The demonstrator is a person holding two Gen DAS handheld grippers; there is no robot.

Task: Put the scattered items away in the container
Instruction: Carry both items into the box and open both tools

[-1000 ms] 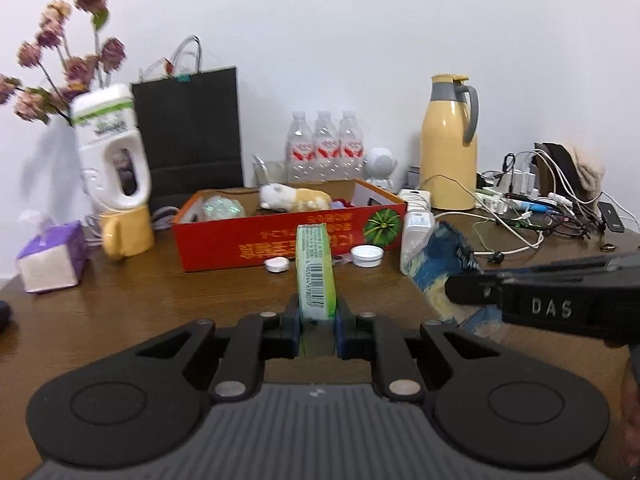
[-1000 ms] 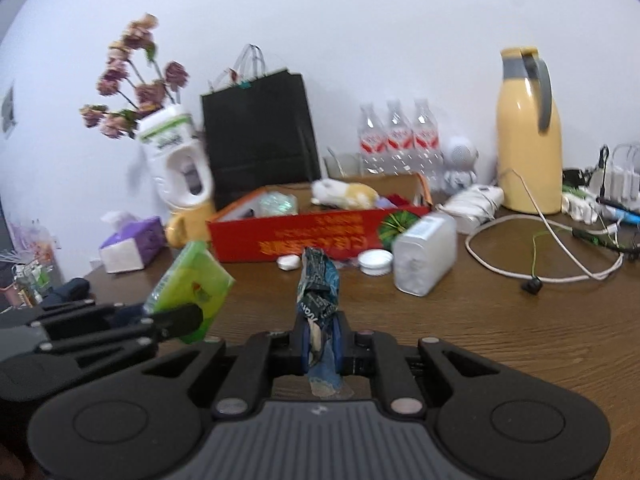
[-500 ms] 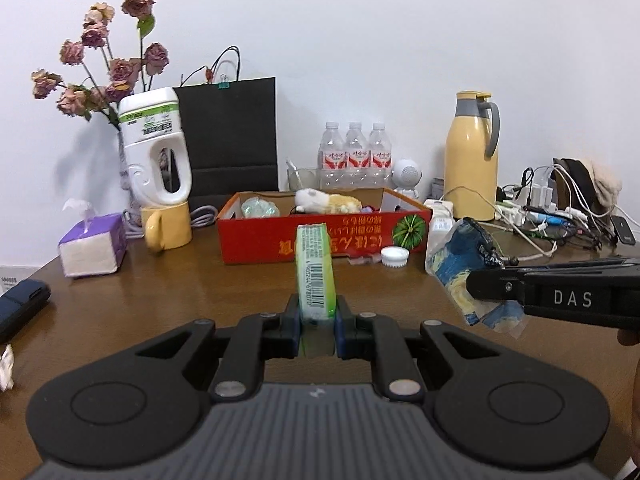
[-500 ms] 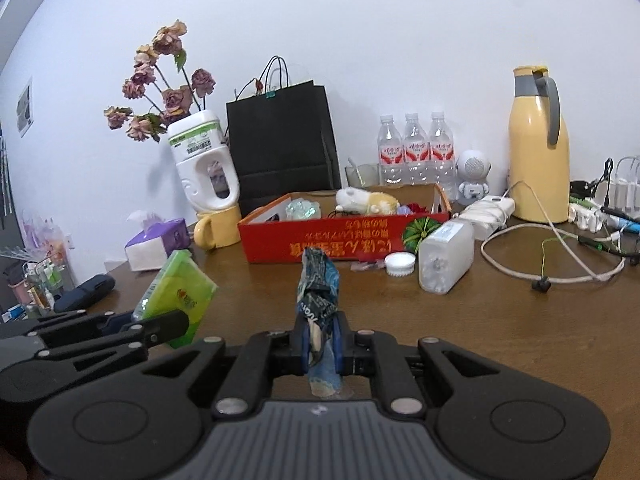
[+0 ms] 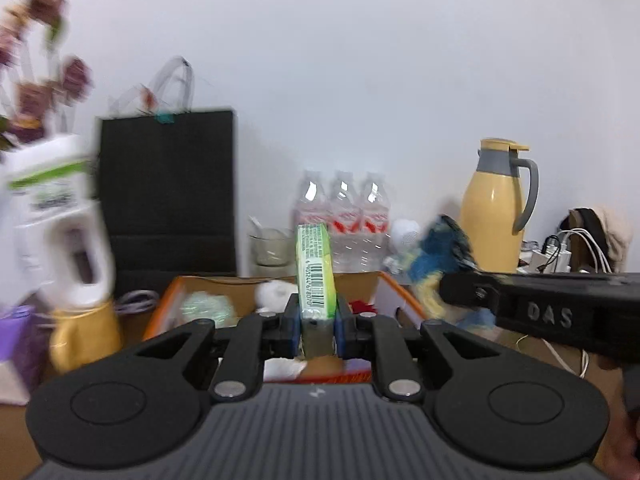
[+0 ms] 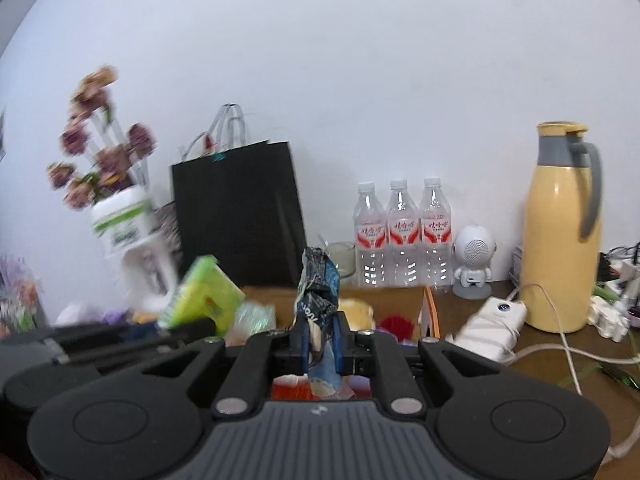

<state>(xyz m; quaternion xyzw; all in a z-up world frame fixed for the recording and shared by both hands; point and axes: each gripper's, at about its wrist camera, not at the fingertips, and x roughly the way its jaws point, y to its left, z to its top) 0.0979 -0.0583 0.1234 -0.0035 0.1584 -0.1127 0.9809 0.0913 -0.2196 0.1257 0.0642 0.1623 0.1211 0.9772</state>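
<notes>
Brown wooden table (image 6: 540,364) carried everything, cluttered along the white wall. Black paper bag (image 6: 238,216) stood at the back, biggest item there. Yellow thermos jug (image 6: 560,232) with grey handle stood upright on the right, near a tangle of white cables (image 6: 560,344). Red cardboard box (image 5: 400,292), open top, sat in front of the bag, directly ahead of and below both my grippers; inside I saw a pale green bundle (image 5: 204,306), something white and something red, too blurred to name. White detergent jug (image 5: 60,224) holding dried flowers (image 6: 100,152) stood left of the bag, blurred, a yellow mug (image 5: 86,338) just in front of it. Three water bottles (image 6: 402,232) stood in a row behind the box, a small white robot-shaped speaker (image 6: 474,258) beside them and a white power bank (image 6: 494,322) lying nearer, beside the box.

My left gripper (image 5: 318,322) was clamped on a green tissue pack (image 5: 316,272), pack standing upright on its edge between the jaws, barcode facing me, held over the box's near side. My right gripper (image 6: 320,340) was pinched tight on a crumpled blue wrapper (image 6: 318,288), its top poking up above the fingers, also over the box's near edge. Both grippers were side by side, close but apart.
</notes>
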